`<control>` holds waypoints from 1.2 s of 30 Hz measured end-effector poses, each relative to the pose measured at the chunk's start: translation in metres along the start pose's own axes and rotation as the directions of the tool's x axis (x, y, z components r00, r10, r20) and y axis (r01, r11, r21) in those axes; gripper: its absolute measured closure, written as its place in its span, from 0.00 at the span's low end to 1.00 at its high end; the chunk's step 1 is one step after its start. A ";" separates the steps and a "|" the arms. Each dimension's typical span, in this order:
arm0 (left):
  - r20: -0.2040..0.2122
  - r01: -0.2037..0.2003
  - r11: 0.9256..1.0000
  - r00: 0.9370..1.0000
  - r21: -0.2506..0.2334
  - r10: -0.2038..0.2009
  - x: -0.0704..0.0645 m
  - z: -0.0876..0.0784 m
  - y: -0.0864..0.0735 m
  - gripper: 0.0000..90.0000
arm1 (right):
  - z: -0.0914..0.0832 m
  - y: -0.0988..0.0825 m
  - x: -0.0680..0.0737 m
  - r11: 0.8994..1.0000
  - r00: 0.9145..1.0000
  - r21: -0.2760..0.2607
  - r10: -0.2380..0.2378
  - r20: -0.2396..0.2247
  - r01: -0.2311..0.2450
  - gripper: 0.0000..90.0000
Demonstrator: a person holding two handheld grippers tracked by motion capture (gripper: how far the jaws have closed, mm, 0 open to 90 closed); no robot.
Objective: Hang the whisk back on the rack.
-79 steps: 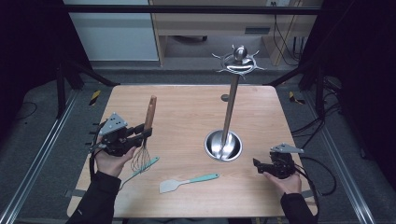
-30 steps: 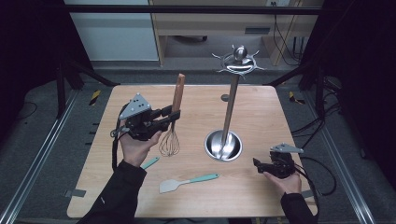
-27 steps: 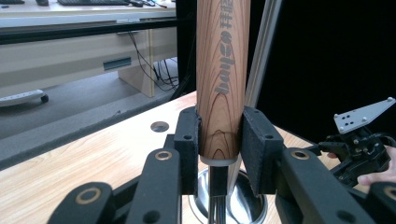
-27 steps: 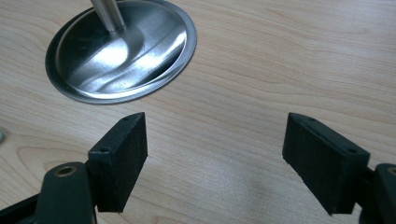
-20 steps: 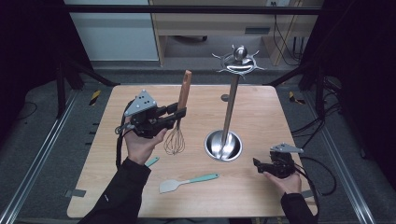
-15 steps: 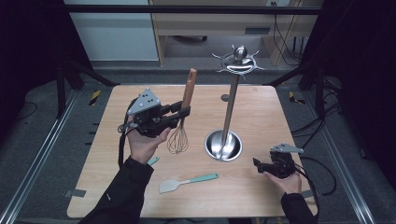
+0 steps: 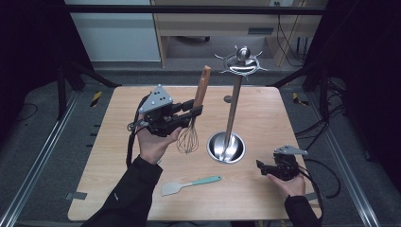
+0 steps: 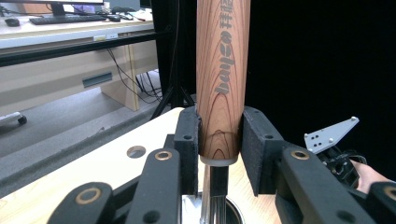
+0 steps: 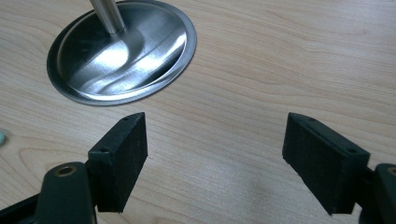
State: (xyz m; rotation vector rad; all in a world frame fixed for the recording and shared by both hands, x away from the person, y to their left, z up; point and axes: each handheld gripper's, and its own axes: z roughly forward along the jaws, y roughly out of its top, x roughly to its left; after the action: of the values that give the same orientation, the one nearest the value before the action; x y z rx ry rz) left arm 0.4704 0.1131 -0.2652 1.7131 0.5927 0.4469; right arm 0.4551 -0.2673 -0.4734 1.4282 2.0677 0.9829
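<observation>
A: Setting: a pale wooden table (image 7: pixel 265 109) on a grey floor, dark curtains at the sides, a desk behind. What has changed at the left?

B: The left gripper (image 7: pixel 193 109), which 2.6 s ago sat low near the table's left edge, has travelled up and toward the centre. Its jaws pinch the wooden handle of a wire whisk (image 7: pixel 195 118); the left gripper view shows both pads (image 8: pixel 189 140) pressed on the handle's lower end. The whisk now hangs upright, wire loops down, clear of the table and just beside the steel utensil stand with a round dish base and hooked crown (image 7: pixel 231 123).

A: And its meaning?

B: Probably that the whisk is being carried to a hook on the crown; lifting remains.

A: Further right?

B: A teal-handled grey silicone spatula (image 7: pixel 189 184) lies untouched on the table. The right gripper (image 7: pixel 262 166) has kept still, low on the table right of the stand's base, jaws spread wide over bare wood.
</observation>
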 end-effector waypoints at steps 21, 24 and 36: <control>0.011 -0.027 0.999 1.000 0.032 0.027 -0.009 0.021 0.010 0.77 | 0.000 0.000 0.000 1.000 1.000 0.001 0.003 -0.004 -0.003 0.25; 0.004 -0.027 0.999 1.000 0.038 0.026 -0.009 0.025 0.010 0.77 | 0.000 0.000 0.001 1.000 1.000 0.004 0.007 -0.006 -0.007 0.25; 0.005 -0.005 0.998 1.000 0.066 0.004 -0.009 0.035 0.005 0.77 | 0.000 0.000 0.001 1.000 1.000 0.004 0.007 -0.007 -0.007 0.25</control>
State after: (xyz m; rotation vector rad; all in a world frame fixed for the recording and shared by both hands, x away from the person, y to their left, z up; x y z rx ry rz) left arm 0.4845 0.0794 -0.2677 1.7785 0.6064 0.4303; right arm 0.4546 -0.2668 -0.4733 1.4370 2.0723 0.9887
